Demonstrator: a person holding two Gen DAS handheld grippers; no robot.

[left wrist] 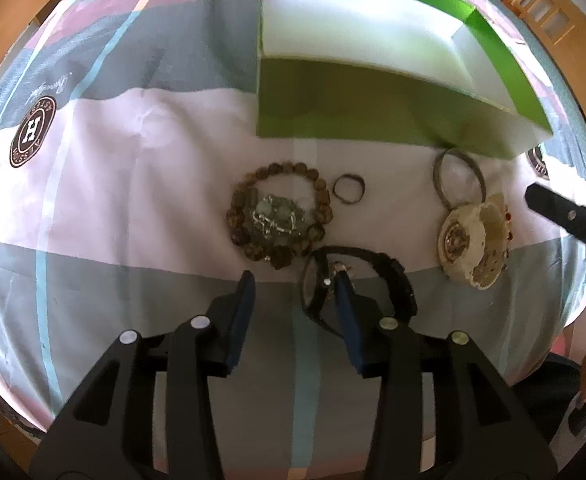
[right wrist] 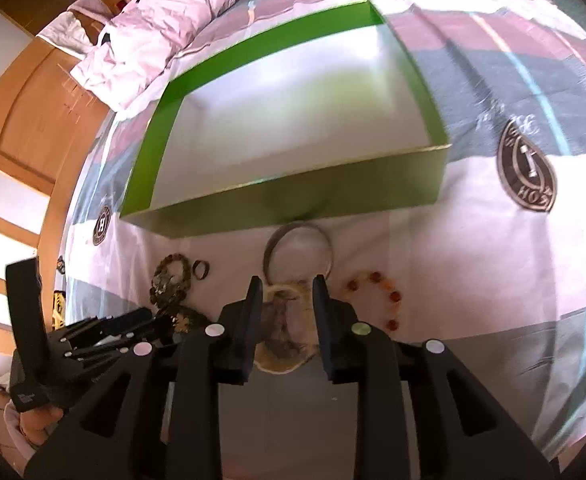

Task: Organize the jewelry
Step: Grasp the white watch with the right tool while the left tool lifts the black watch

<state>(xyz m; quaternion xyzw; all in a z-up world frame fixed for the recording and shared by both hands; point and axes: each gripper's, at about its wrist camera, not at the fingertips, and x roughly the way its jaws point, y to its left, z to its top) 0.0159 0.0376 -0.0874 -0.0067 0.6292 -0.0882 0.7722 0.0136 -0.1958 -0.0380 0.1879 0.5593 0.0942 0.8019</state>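
An open green box (left wrist: pixel 373 104) with a white inside stands on the bed; it also shows in the right wrist view (right wrist: pixel 293 200). In front lie a brown bead bracelet (left wrist: pixel 279 216) around a green-and-silver piece, a small ring (left wrist: pixel 349 189), a thin bangle (left wrist: pixel 459 178), a cream shell-like ornament (left wrist: pixel 473 242) and a black watch (left wrist: pixel 373 280). My left gripper (left wrist: pixel 295 280) is open, its right finger inside the watch's loop. My right gripper (right wrist: pixel 287 284) is open astride the cream ornament (right wrist: pixel 287 332), below the bangle (right wrist: pixel 299 248). Red beads (right wrist: pixel 389 296) lie to the right.
The bed has a pink, grey and white cover (left wrist: pixel 133 160) with round logo patches (left wrist: pixel 33 132). A rumpled pillow (right wrist: pixel 149 32) lies beyond the box. Wooden furniture (right wrist: pixel 33 120) stands at the left. The left gripper shows in the right wrist view (right wrist: pixel 105 332).
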